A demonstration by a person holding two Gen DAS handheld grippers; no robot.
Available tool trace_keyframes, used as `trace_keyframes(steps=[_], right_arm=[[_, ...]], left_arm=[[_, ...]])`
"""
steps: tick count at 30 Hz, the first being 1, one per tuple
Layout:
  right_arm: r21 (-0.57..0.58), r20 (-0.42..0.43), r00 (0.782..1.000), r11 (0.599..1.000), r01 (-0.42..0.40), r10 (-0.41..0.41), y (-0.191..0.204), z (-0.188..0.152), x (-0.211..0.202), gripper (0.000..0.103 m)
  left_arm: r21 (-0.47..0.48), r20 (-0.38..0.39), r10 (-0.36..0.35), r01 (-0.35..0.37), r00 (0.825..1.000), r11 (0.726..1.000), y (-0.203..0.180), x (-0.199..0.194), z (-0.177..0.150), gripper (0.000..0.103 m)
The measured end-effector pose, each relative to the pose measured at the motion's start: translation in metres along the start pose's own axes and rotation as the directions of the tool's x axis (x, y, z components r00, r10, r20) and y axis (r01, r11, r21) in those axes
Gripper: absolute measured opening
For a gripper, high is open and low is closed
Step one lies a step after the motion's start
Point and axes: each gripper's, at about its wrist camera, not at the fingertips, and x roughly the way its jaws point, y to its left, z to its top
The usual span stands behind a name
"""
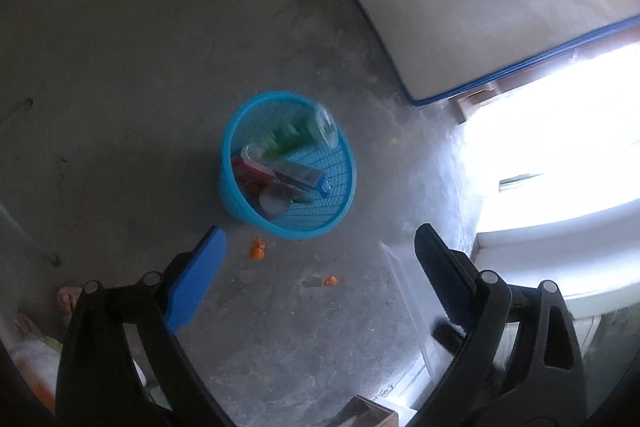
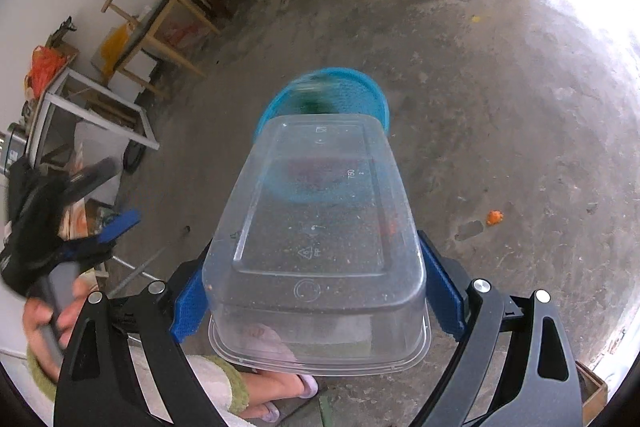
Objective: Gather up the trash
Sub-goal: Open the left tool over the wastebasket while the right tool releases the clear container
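**Now: 1 claw empty, 1 claw full, above the blue bin**

Here my left gripper (image 1: 320, 247) hangs over the concrete floor (image 1: 140, 67) with its jaws spread wide and nothing between them. Beyond its fingertips stands the blue basket (image 1: 340, 195), a round mesh bin. Inside it lie a flat box in red and blue (image 1: 280, 175), a green-labelled bottle (image 1: 286, 137) and a round lid (image 1: 274, 203). A clear bottle (image 1: 326, 125) shows as a blur at the basket's far rim; whether it rests there I cannot tell. 2 orange scraps (image 1: 257, 251) lie on the floor just in front of the basket, nearer to me.

My right gripper (image 2: 316, 283) is clamped on a clear plastic container (image 2: 320, 227), held bottom-up, with a blue pad pressed against each of its long sides. The container hides most of the basket (image 2: 376, 95), which shows past its far edge and dimly through its base. An orange scrap (image 2: 495, 217) lies on the floor to the right. At the left edge of that view my other hand (image 2: 44, 319) grips the left tool's handle.
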Motion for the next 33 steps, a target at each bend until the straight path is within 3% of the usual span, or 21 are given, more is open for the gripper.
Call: trace_keyframes(steps=[7,13,18,22,25,28,31,33], right_arm=[[-0.023,-0.038,0.999,1.0,-0.015,0.014,0.014,0.015,0.032,0.088],[-0.078,-0.203,0.977,0.994,-0.076,0.059,0.044,0.037,0.097,0.088],[-0.19,-0.215,0.972,0.98,0.053,-0.094,0.071,0.068,0.166,0.088],[-0.366,-0.113,0.957,0.907,0.209,-0.267,0.092,0.087,0.219,0.09],[-0.495,-0.043,0.913,0.802,0.334,-0.406,0.106,0.085,0.252,0.091],[-0.579,0.028,0.885,0.715,0.392,-0.464,0.113,0.077,0.268,0.093],[-0.576,0.053,0.88,0.705,0.414,-0.472,0.113,0.073,0.262,0.093],[-0.551,0.062,0.889,0.728,0.409,-0.453,0.112,0.073,0.248,0.093]], left_arm=[[0.078,0.095,-0.017,0.009,0.995,0.997,0.008,-0.083,-0.027,0.091],[0.146,0.203,-0.02,-0.01,0.979,0.989,0.013,-0.154,-0.047,0.091],[0.177,0.3,0.016,-0.073,0.954,0.981,0.033,-0.212,-0.073,0.091],[0.166,0.358,0.068,-0.135,0.931,0.977,0.051,-0.249,-0.099,0.091],[0.134,0.378,0.103,-0.164,0.92,0.977,0.062,-0.258,-0.111,0.091],[0.112,0.386,0.126,-0.182,0.914,0.977,0.077,-0.261,-0.117,0.091],[0.072,0.392,0.138,-0.18,0.91,0.981,0.092,-0.265,-0.118,0.091],[0.053,0.394,0.127,-0.161,0.91,0.986,0.101,-0.269,-0.117,0.091]])
